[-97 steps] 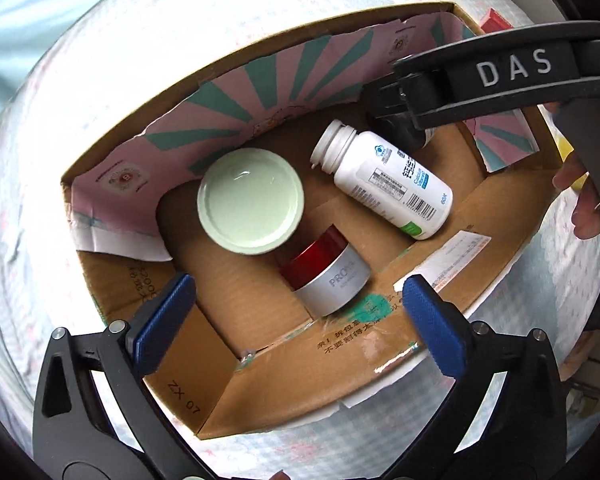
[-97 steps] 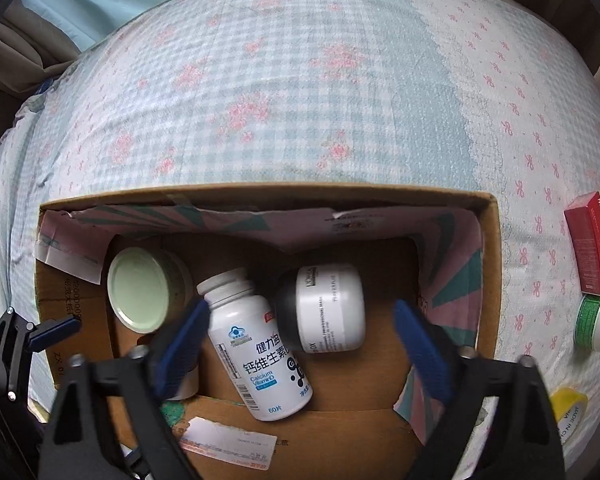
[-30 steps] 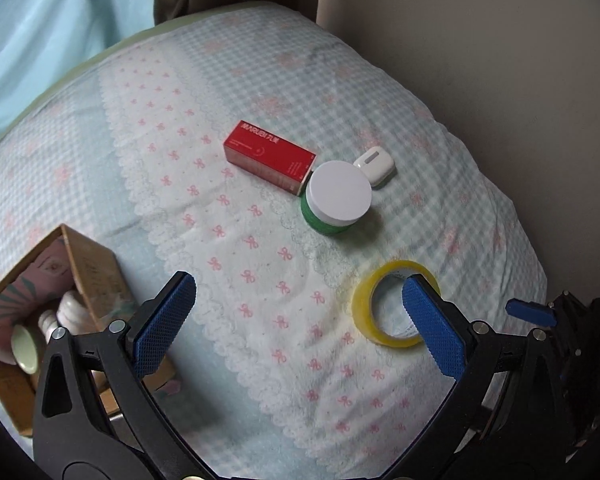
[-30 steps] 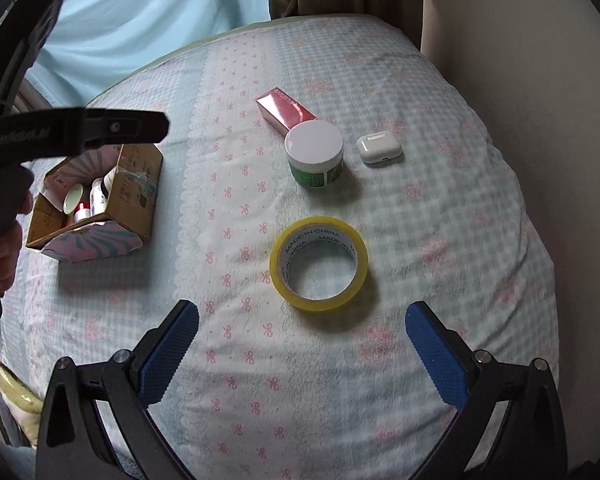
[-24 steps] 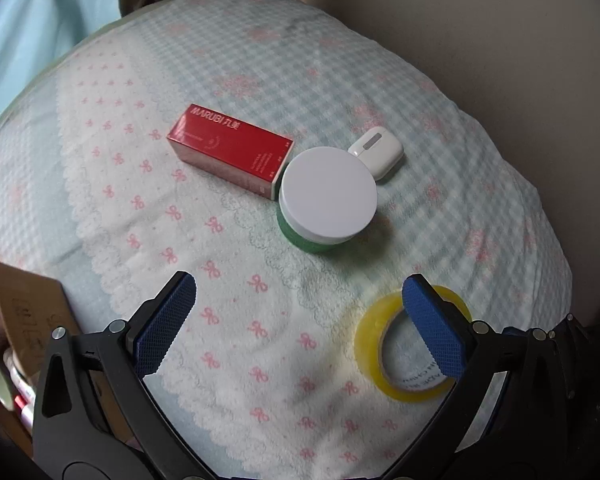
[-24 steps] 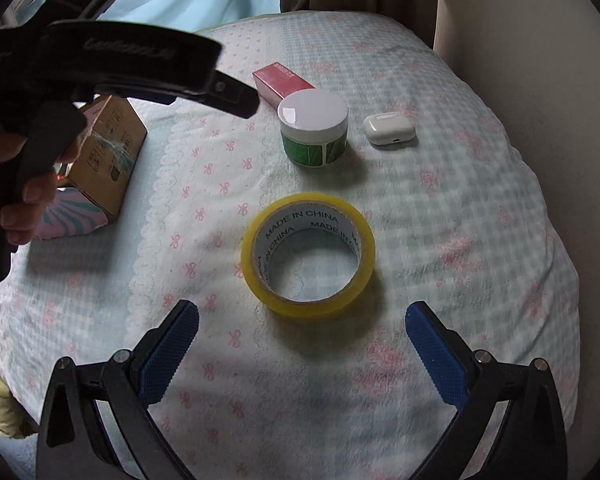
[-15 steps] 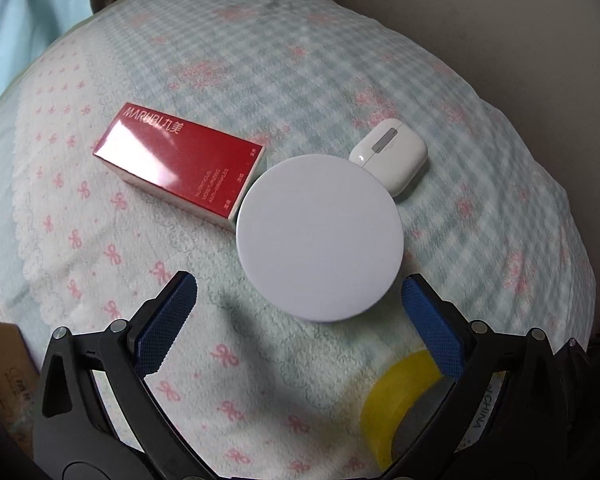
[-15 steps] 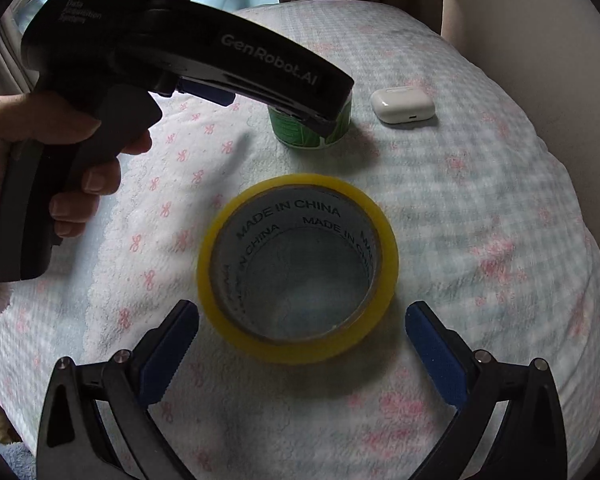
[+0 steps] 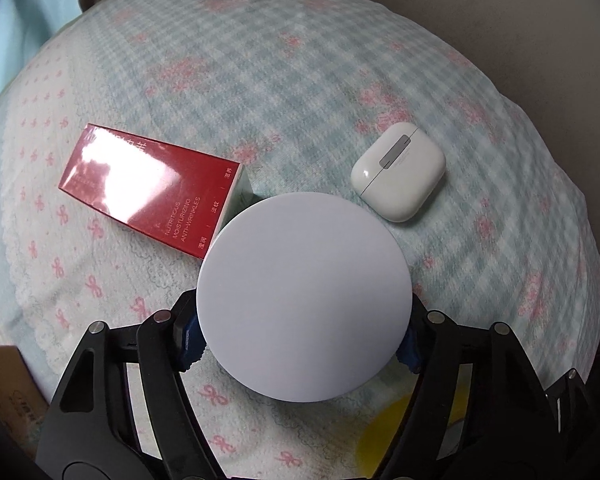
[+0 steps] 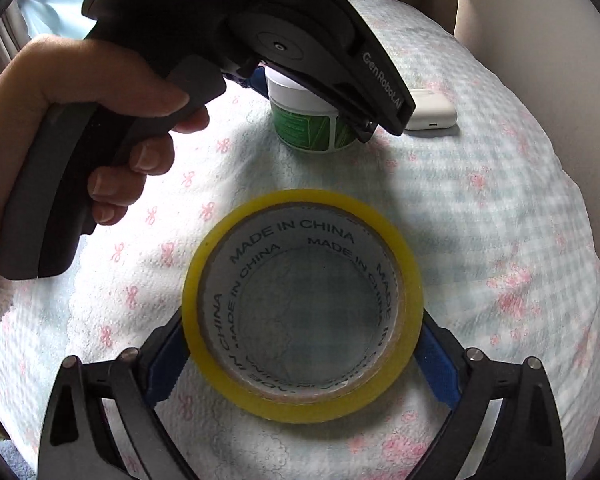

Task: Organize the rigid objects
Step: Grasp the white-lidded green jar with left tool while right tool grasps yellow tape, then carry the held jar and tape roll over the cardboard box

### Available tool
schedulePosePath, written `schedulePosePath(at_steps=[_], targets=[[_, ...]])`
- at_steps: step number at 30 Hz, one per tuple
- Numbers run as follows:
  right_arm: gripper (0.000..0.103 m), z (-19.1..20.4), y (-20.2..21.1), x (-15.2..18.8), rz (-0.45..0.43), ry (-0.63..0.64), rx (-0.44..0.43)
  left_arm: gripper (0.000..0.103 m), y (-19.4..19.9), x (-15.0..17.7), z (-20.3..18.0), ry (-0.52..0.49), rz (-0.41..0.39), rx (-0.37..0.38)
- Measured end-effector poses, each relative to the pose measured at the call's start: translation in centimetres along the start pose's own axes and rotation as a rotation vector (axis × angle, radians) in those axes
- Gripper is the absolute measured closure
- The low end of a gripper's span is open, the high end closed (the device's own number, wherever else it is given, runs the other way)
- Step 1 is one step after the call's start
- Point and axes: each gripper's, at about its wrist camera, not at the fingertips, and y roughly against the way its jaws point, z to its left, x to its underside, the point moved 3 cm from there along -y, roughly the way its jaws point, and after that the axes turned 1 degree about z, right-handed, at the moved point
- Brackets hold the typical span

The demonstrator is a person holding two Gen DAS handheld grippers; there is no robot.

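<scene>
I am clamping my left gripper [image 9: 303, 338] onto the white-lidded jar [image 9: 304, 300], its blue pads [image 9: 191, 338] pressing the jar at 9 and 3 o'clock. My left hand [image 10: 96, 128] is wrapping the handle from 9 o'clock, the tool tilting down over the jar. A red box [image 9: 152, 192] is lying at 10 o'clock, touching the jar; a white earbud case [image 9: 398, 171] is resting near at 1 o'clock. My right gripper [image 10: 302, 354] is squeezing the yellow tape roll [image 10: 302, 312], which is lying flat on the checked bedspread [image 10: 500, 220], pads against its sides.
</scene>
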Motion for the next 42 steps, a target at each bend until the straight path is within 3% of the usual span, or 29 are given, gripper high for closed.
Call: schedulePosePath(at_steps=[12,20,31,35,42], targets=[[0.006,-0.5,0.6,-0.9,-0.001,0.006,-0.011,0.033,1.1,0.1,-0.2,0.024,0.020,0.003],[0.007,-1.2,3.5,-1.5,-0.030,0.012,0.015,0.034,4.9,0.9,0.2,0.063,-0.003,0.002],[0.007,-0.4,12.5,-3.7,-0.124,0.018,0.064,0.034,17.1,1.5,3.2,0.163,-0.139,0.006],[0.007,1.5,16.4,-5.1,-0.162,0.022,0.064,0.034,22.5,3.1,5.8,0.226,-0.181,0.030],[0.007,6.2,22.4,-8.3,-0.213,0.057,0.048,0.034,30.9,7.4,11.9,0.290,-0.256,-0.005]])
